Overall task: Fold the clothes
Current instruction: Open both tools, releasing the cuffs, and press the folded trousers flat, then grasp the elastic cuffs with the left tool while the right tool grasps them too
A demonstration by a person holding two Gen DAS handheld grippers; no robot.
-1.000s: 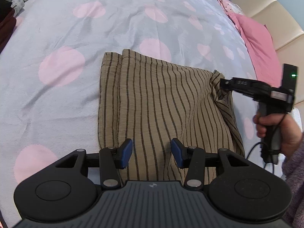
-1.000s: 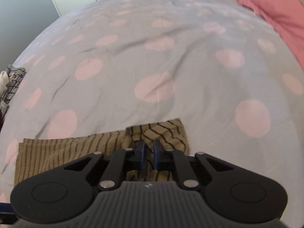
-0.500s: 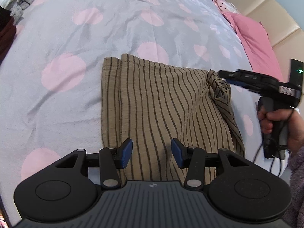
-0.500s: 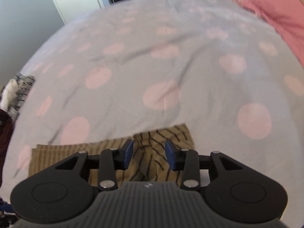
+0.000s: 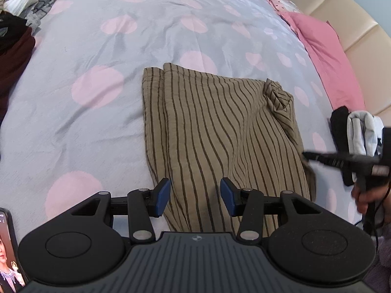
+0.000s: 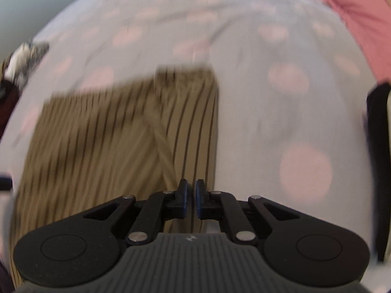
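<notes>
A tan garment with dark stripes (image 5: 215,127) lies folded into a rectangle on the grey bedspread with pink dots (image 5: 97,88); its far right corner is bunched up. My left gripper (image 5: 195,193) hovers open over the garment's near edge, with nothing between its blue pads. My right gripper (image 5: 308,155), held by a hand, sits at the garment's right edge. The right wrist view is motion-blurred: the right gripper (image 6: 191,195) has its pads almost together above the garment (image 6: 110,134) near its right edge, and no cloth shows between them.
A pink pillow (image 5: 325,56) and beige headboard (image 5: 361,31) lie at the far right. A folded black and white stack (image 5: 359,131) sits right of the garment. Loose clothes (image 5: 27,0) and a maroon garment (image 5: 12,56) lie far left. A phone (image 5: 7,256) shows bottom left.
The right gripper opened and let go of the garment's far right corner, then drew back along the right edge and shut. The left gripper pulled back a little and stayed open.
</notes>
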